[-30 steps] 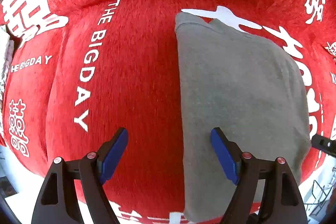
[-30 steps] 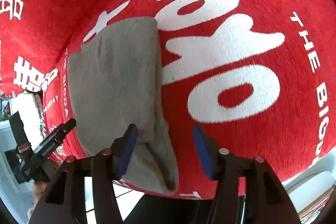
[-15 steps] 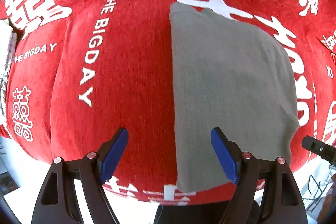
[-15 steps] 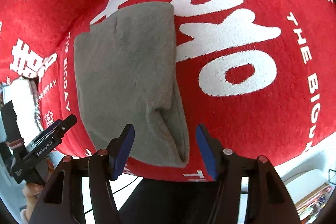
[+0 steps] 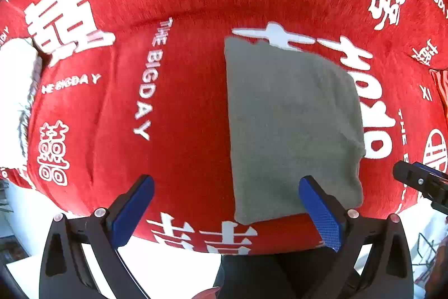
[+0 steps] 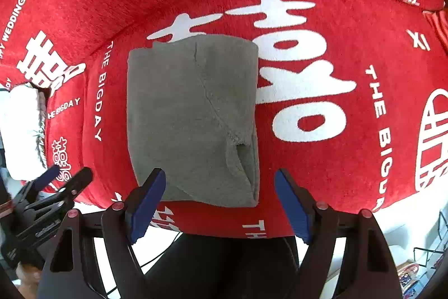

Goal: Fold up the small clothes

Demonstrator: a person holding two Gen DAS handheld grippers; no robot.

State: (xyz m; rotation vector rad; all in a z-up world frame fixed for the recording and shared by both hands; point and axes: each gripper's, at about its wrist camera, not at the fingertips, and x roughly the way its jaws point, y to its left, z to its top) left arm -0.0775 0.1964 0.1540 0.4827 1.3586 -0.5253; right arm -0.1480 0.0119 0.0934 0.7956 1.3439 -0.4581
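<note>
A grey garment (image 5: 291, 125) lies folded into a neat rectangle on a red cover with white lettering (image 5: 179, 18). It also shows in the right wrist view (image 6: 193, 119), with a seam and a small fold at its near right corner. My left gripper (image 5: 225, 203) is open and empty, held above the garment's near left edge. My right gripper (image 6: 219, 196) is open and empty, held above the garment's near edge. Each gripper shows at the edge of the other's view: the right gripper (image 5: 420, 182) and the left gripper (image 6: 50, 187).
The red cover (image 6: 336, 18) drapes a cushioned seat and its backrest. A white fluffy thing (image 5: 14, 102) lies at the far left. The seat's front edge drops off near me, with pale floor and a wire rack (image 6: 436, 240) below at right.
Both grippers have pulled back and up from the garment, which now looks smaller and farther. The garment lies still in its folded shape.
</note>
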